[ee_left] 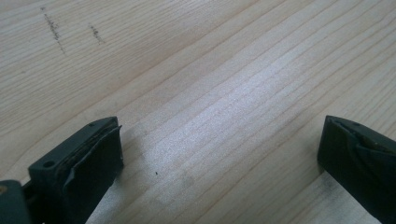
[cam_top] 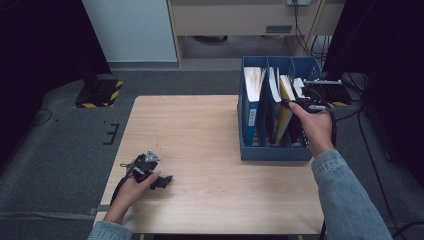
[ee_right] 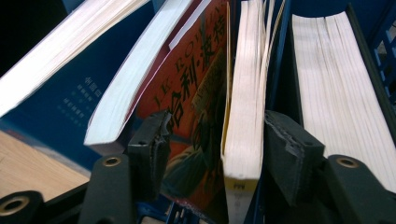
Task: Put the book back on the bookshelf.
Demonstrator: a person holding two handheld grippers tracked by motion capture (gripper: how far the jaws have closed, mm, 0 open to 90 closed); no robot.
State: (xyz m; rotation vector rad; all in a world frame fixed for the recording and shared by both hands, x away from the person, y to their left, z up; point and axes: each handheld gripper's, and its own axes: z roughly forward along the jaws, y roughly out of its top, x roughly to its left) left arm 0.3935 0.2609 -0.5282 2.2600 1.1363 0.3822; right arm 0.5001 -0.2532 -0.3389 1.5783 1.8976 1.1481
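Right gripper (ee_right: 212, 144) reached into the blue file box (cam_top: 274, 151), its jaws standing apart on either side of a yellow-spined book (ee_right: 245, 93); whether the pads actually pressed the book cannot be told, since a gap showed at the left jaw. In the right gripper view the left jaw sat against the cover of an orange book with Chinese lettering (ee_right: 196, 88), and the right jaw stood just beside the yellow-spined book's far face. From above, the right hand (cam_top: 315, 127) held that gripper (cam_top: 312, 102) over the right end of the box.

Left gripper (cam_top: 159, 178) rested on the wooden table (cam_top: 200, 130), well apart from the box, near the table's front left corner, held by the left hand (cam_top: 131, 192). Its own view showed both jaws spread wide over bare wood grain (ee_left: 210, 93) with nothing between them (ee_left: 219, 154).

Inside the box, dividers split the space into upright compartments. Leftmost held a blue book (cam_top: 251, 107) with white page edges, leaning. Next to it stood a dark book with a white top (cam_top: 272, 100), then the yellow-spined book (cam_top: 285, 107). At the far right of the box sat a thick block of pale pages (ee_right: 336, 79), upright against a blue divider. A white-edged book (ee_right: 135, 70) leaned over the orange one.
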